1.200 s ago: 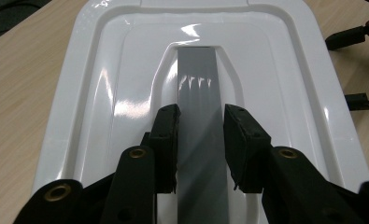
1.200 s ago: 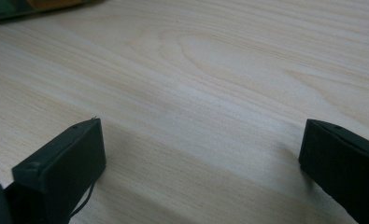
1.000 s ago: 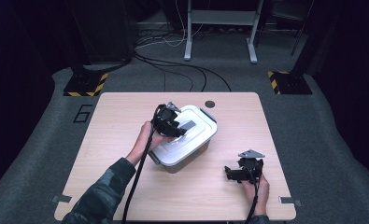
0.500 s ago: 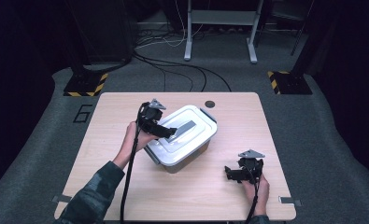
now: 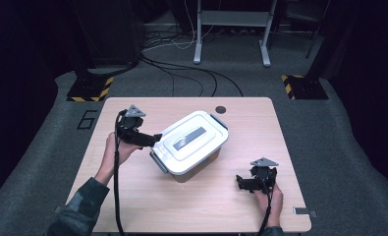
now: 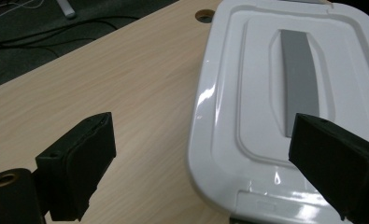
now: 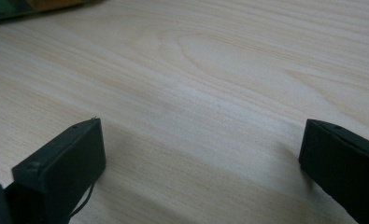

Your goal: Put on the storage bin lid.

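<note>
My left gripper (image 5: 154, 139) is hovering spread wide beside the white lidded box (image 5: 190, 144), gripping nothing. The box is sitting mid-table (image 5: 132, 206), a pale wood surface over grey carpet with cables (image 5: 181, 73). My right gripper (image 5: 240, 182) is resting low, spread, empty.

I count one white lidded box (image 5: 191, 145) on one bench (image 5: 132, 206), one round hole (image 5: 221, 109) in it, and my two tools, left (image 5: 154, 139) and right (image 5: 240, 181).
</note>
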`<control>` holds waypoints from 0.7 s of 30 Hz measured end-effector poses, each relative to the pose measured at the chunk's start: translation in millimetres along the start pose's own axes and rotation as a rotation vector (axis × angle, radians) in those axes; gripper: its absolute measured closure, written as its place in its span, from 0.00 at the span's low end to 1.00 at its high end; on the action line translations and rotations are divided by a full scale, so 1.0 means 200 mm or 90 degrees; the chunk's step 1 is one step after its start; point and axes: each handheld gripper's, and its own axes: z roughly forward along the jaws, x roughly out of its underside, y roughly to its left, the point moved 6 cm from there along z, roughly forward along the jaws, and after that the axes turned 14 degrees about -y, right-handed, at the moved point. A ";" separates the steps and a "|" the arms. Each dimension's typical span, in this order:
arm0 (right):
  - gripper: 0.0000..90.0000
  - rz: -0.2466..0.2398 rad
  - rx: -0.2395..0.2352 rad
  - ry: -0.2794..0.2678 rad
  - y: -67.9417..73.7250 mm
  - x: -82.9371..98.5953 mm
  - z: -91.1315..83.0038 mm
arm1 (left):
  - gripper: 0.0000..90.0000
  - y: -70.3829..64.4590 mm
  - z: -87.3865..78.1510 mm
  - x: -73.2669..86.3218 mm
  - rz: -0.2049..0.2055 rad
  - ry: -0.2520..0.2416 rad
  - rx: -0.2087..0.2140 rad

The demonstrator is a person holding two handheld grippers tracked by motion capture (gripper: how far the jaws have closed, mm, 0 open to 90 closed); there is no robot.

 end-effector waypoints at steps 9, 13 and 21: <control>0.00 0.000 0.000 0.000 0.00 0.00 0.00 | 0.06 0.10 -0.10 0.16 -0.014 -0.007 -0.048; 0.00 0.000 0.000 0.000 0.00 0.00 0.00 | 0.06 0.14 -0.13 0.25 -0.023 -0.005 -0.067; 0.00 0.000 0.000 0.000 0.00 0.00 0.00 | 0.04 0.20 -0.15 0.52 -0.058 0.032 -0.087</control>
